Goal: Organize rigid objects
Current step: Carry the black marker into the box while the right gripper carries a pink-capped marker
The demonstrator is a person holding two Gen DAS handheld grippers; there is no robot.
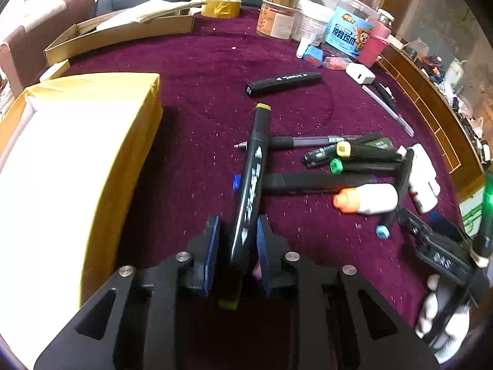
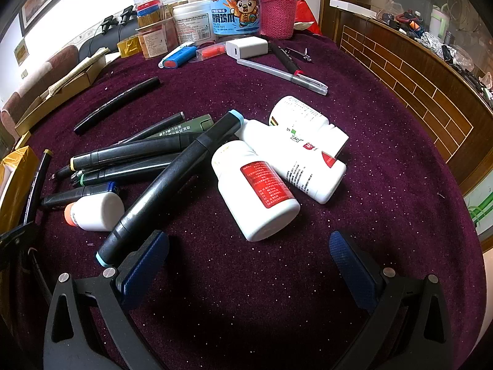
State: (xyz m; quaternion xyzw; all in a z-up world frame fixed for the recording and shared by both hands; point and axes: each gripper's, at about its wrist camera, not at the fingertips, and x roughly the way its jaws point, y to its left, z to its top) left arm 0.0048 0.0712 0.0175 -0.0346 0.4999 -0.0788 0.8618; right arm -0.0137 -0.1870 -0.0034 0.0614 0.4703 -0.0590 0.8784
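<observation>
We find the left tongs (image 1: pixel 238 243) closed narrow on a black marker (image 1: pixel 251 185), its far end tilted over the pen pile (image 1: pixel 339 157). The right tongs (image 2: pixel 249 265) stand wide and empty near the white bottles (image 2: pixel 262 185). We judge the grip should stay firm and the marker lift clear before moving left to the yellow-taped box (image 1: pixel 129 141), whose contents we cannot tell.

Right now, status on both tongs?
Left tongs clamped on yellow-capped marker, lifted beside yellow box. Right tongs open, empty, above cloth. Marker pile untouched ahead.
</observation>
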